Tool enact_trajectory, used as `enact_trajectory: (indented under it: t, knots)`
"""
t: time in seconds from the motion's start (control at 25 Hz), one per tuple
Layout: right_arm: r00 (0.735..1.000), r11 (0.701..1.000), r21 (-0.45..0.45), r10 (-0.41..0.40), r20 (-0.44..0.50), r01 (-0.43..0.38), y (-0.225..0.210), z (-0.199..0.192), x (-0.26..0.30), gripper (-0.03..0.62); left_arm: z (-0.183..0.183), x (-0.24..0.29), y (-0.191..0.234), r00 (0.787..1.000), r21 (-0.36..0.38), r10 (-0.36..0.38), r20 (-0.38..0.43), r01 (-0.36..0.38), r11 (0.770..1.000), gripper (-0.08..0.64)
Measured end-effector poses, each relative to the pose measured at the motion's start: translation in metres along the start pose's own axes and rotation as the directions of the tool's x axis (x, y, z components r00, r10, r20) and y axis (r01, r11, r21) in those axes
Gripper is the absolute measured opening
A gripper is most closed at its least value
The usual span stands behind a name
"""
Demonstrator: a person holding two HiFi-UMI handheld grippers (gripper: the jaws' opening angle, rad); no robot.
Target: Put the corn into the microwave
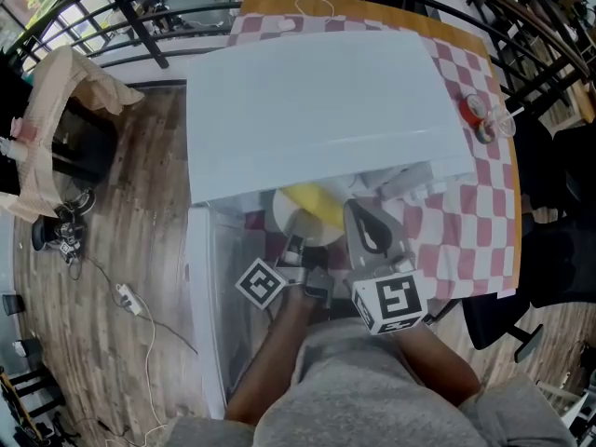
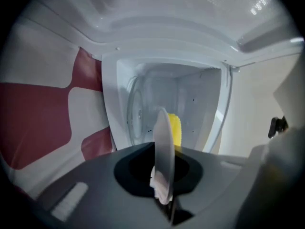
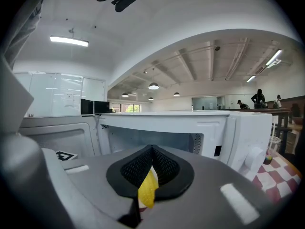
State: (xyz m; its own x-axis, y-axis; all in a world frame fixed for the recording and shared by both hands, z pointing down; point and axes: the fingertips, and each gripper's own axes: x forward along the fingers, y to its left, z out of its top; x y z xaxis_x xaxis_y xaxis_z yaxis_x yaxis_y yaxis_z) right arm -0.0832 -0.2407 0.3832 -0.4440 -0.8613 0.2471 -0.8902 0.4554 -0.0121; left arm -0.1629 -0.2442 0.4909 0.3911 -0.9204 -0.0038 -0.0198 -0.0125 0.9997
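The yellow corn (image 1: 315,203) lies on a white plate (image 1: 296,223) at the mouth of the white microwave (image 1: 317,110), whose door (image 1: 207,305) hangs open at the left. My left gripper (image 1: 298,248) is shut on the plate's near rim. In the left gripper view the plate (image 2: 163,147) stands edge-on between the jaws of the left gripper (image 2: 162,185), with the corn (image 2: 177,130) behind it and the bare cavity (image 2: 190,99) ahead. My right gripper (image 1: 354,207) is shut just right of the plate. Through a slit under the right gripper (image 3: 151,151) a bit of corn (image 3: 147,190) shows.
The microwave stands on a red-and-white checked cloth (image 1: 466,222). A red-and-clear item (image 1: 481,117) sits at the table's right edge. A chair draped with cloth (image 1: 56,128) and loose cables (image 1: 130,296) are on the wooden floor at the left.
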Motion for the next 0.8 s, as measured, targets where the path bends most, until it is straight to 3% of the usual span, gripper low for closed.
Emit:
enact_trajectory:
  t: [0.52,0.8]
  knots:
    - [1.000,1.000,0.014,0.017,-0.015,-0.016,-0.017,0.003,0.022,-0.002,0.016,0.025,0.014,0.997,-0.013,0.060,0.039,-0.059,0.998,0.015]
    - [1.000,1.000,0.013,0.025,-0.014,-0.025,-0.021,0.003,0.028,-0.002,0.030,0.023,0.036,0.988,0.003,0.134,0.076,-0.134,0.991,0.014]
